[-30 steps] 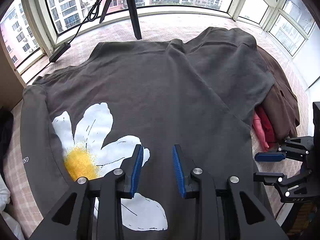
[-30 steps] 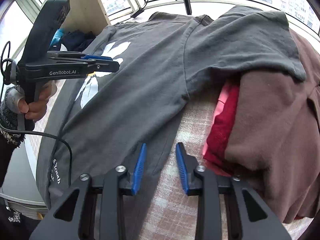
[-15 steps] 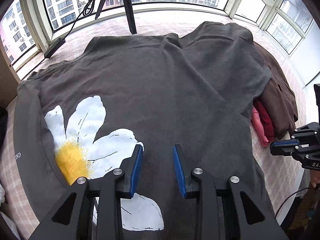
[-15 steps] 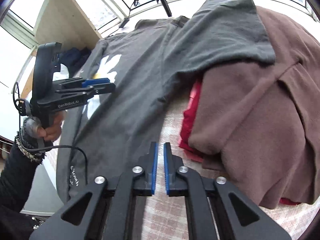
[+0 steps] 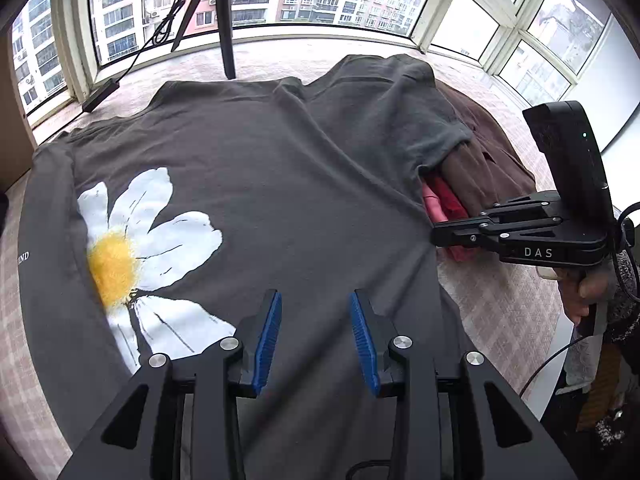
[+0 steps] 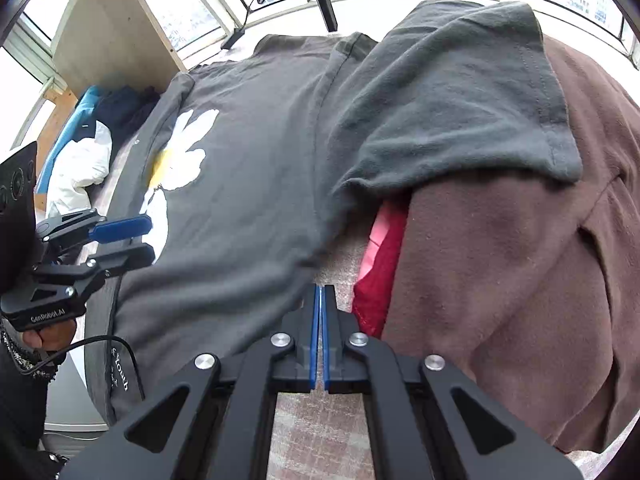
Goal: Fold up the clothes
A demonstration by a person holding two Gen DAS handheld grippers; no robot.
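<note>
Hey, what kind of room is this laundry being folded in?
Probably a high-rise apartment's bay-window nook: curved windows facing apartment blocks, a checked pink padded surface, and a dark grey daisy-print T-shirt spread beside a brown garment.

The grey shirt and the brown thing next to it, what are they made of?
The grey shirt looks like soft, matte cotton knit: it drapes in loose folds and has a stitched sleeve hem. Its daisy looks like flat printed ink. The brown garment seems thicker and fuzzier, maybe fleece or brushed cotton; I can't be sure.
</note>
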